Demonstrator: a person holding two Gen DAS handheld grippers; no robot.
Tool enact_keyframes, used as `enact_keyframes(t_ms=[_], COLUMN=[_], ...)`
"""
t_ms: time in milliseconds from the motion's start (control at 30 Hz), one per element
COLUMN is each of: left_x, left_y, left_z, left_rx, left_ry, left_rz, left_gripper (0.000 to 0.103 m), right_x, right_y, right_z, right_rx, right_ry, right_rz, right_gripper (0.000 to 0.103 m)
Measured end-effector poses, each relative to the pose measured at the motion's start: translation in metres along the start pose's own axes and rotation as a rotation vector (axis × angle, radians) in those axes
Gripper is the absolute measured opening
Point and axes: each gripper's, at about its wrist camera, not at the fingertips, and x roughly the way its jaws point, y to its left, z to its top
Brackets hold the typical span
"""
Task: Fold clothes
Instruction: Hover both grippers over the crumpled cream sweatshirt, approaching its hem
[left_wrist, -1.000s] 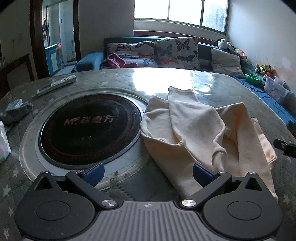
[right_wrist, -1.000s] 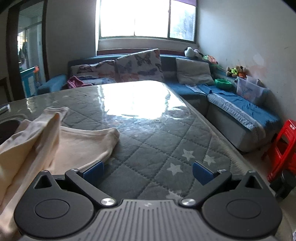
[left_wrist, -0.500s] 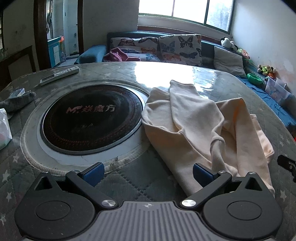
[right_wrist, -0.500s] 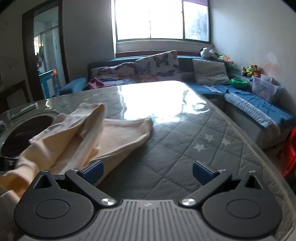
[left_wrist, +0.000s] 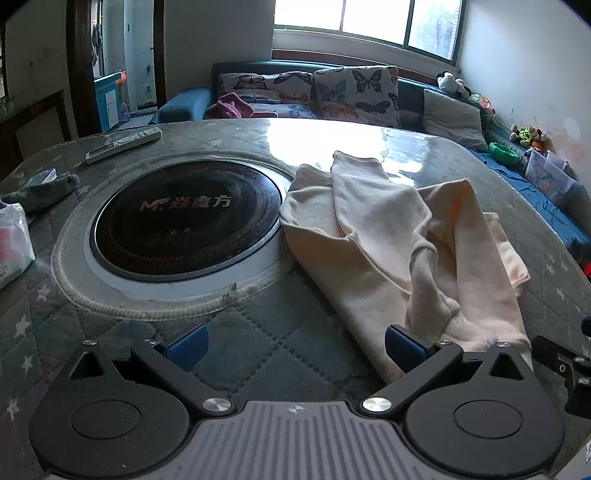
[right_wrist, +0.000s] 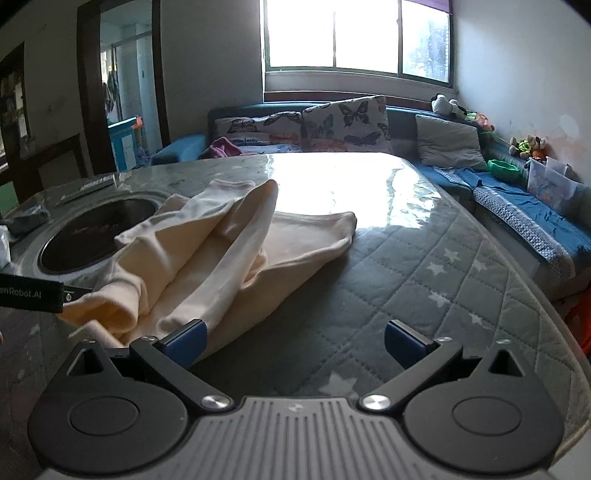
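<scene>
While both tools stand wide apart and empty, one cream garment (left_wrist: 399, 236) lies crumpled on the quilted surface (left_wrist: 258, 332).

One round surface with a star-print cover carries one black induction plate (left_wrist: 184, 218) at its middle; the garment lies just right of that plate, its left edge lapping the rim. One left tool (left_wrist: 295, 345) hovers near the garment's near hem; one right tool (right_wrist: 293, 338) hovers at its right side. One remote control (left_wrist: 123, 144) lies at the far left.
</scene>
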Motion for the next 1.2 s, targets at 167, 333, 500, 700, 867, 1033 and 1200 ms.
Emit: enact_keyframes(t_ms=[167, 333, 500, 700, 867, 1033, 1200], left_x=[-0.007, -0.013, -0.018, -0.021, -0.023, -0.024, -0.025], left_y=[0.001, -0.001, -0.006, -0.01, -0.012, -0.012, -0.014], left_z=[-0.008, -0.016, -0.023, -0.03, -0.036, -0.039, -0.04], left_rx=[0.002, 0.021, 0.046, 0.063, 0.08, 0.082, 0.088], left_ry=[0.004, 0.004, 0.012, 0.019, 0.024, 0.031, 0.042], left_rz=[0.003, 0.0, -0.003, -0.014, -0.009, -0.009, -0.004], left_gripper=[0.103, 0.103, 0.103, 0.103, 0.103, 0.103, 0.103], right_x=[-0.011, -0.019, -0.024, -0.028, -0.031, -0.032, -0.034], right_y=[0.004, 0.009, 0.013, 0.018, 0.022, 0.025, 0.025], right_z=[-0.009, -0.015, -0.018, -0.024, -0.028, -0.031, -0.032], right_rx=[-0.006, -0.019, -0.031, -0.048, -0.059, -0.071, -0.073], right_ry=[0.016, 0.03, 0.045, 0.065, 0.073, 0.08, 0.082], right_rz=[0.01, 0.024, 0.035, 0.051, 0.058, 0.06, 0.063], right_gripper=[0.103, 0.103, 0.103, 0.103, 0.103, 0.103, 0.103])
